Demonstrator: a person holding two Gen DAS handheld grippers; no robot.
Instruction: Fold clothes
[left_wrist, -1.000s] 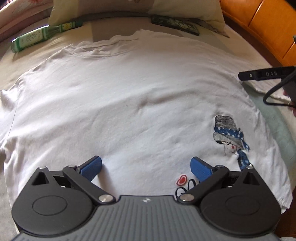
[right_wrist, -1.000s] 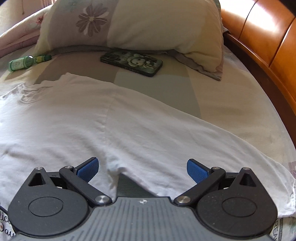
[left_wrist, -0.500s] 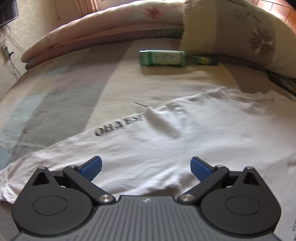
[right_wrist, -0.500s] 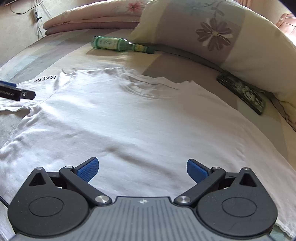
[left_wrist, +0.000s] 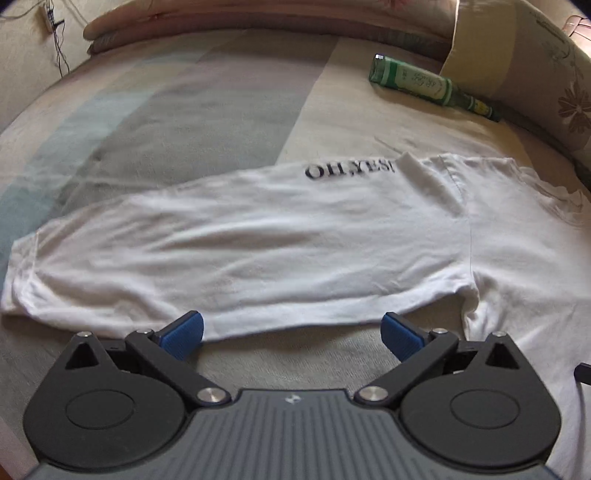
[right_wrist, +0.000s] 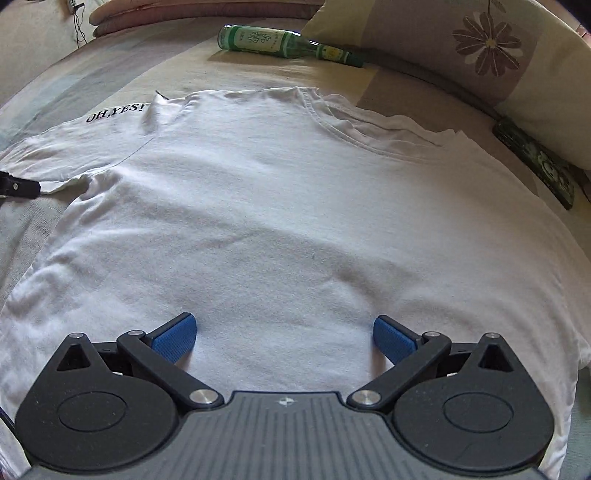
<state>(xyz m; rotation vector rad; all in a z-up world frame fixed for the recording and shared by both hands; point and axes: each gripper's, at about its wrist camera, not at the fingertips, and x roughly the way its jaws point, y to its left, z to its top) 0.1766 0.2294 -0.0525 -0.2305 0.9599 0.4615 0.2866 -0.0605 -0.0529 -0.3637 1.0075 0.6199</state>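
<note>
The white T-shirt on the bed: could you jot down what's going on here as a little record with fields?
garment: white T-shirt, spread flat, not yet folded
print: "OH,YES!" on one sleeve
surface: bed
left gripper: open, at the sleeve's edge
right gripper: open, over the shirt body
nearby: green bottle lying down, pillow, phone beside the pillow

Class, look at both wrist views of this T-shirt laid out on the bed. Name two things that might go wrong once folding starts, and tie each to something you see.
1. The green glass bottle lies loose near the white T-shirt collar; dragged fabric might nudge it into rolling.
2. The printed sleeve is already wrinkled, and the open left hand-held gripper hovers at its hem; a pinch there may catch one layer only, giving a skewed fold.
</note>
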